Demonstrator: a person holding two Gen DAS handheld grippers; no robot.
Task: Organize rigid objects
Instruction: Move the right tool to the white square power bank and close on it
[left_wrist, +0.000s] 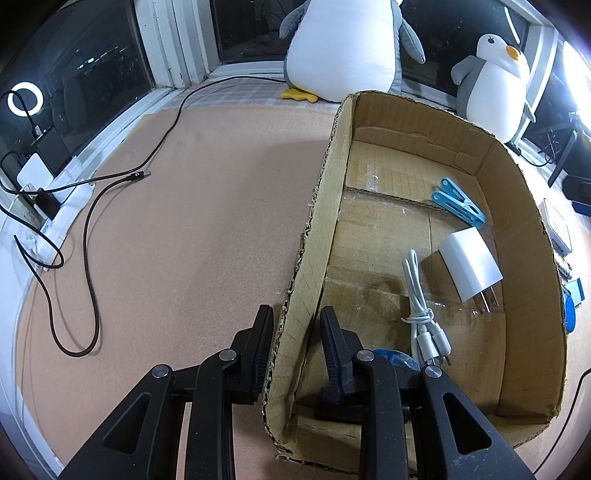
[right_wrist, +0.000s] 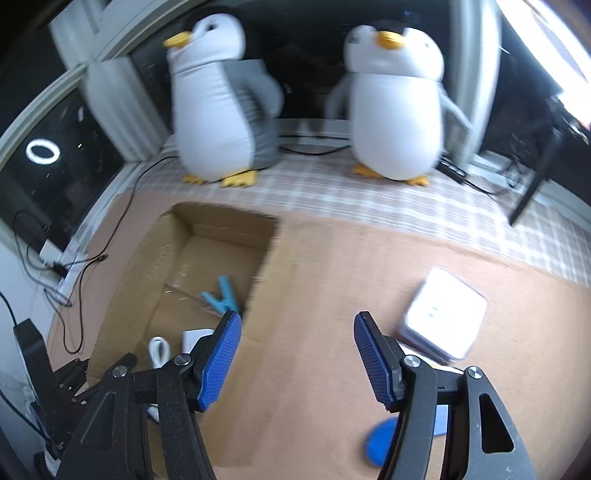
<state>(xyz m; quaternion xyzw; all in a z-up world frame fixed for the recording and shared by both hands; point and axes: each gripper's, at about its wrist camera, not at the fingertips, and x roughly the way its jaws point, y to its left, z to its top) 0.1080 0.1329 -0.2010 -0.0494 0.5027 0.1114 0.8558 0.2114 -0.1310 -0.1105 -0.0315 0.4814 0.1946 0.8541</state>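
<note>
An open cardboard box lies on the tan mat. Inside it are a blue clothespin, a white plug charger and a coiled white cable. A blue round thing is half hidden behind my left gripper, which straddles the box's left wall, one finger outside and one inside, shut on it. In the right wrist view my right gripper is open and empty, hovering over the box's right wall, with the clothespin to its left. A blue disc lies on the mat under its right finger.
A flat white device rests on the mat right of the box. Two plush penguins stand at the back by the window. A black cable loops across the mat on the left towards a power strip.
</note>
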